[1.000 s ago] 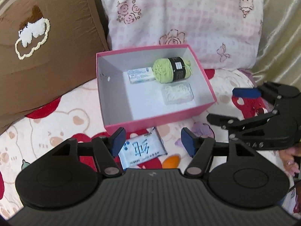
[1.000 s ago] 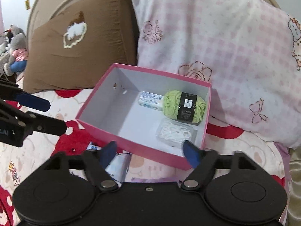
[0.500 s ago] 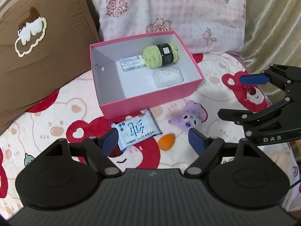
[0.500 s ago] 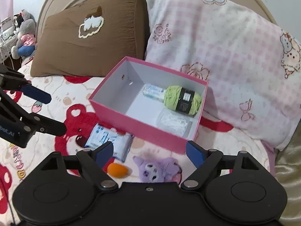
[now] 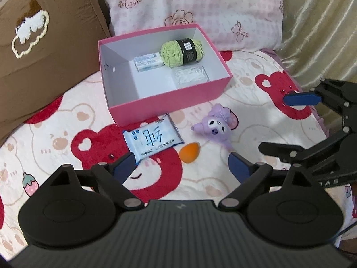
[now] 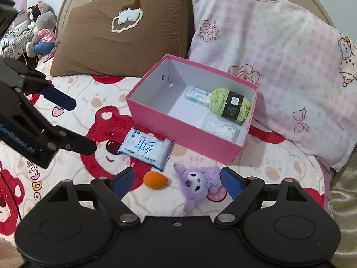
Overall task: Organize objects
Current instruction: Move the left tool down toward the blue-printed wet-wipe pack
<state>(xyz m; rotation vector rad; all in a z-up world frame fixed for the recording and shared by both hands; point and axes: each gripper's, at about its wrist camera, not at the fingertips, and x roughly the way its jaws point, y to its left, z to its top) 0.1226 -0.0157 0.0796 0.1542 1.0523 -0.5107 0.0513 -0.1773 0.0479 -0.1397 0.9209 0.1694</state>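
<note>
Both grippers hang wide open and empty, and the purple plush toy (image 6: 197, 182) sits low-centre, just ahead of the right gripper (image 6: 176, 182), its long axis running toward the lower left, nearer than the left gripper (image 5: 181, 166).

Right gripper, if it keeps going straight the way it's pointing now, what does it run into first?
Probably the purple plush toy, lying on the bedspread just ahead between the open right gripper's fingers; the pink box sits beyond. Depth is uncertain.

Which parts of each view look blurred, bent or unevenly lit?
Left wrist view: the purple plush and orange sponge are slightly smeared; the box edges bow. Right wrist view: sharper; the headboard curves; black vignette fills the corners; the box's inner left wall lies shaded.
</note>
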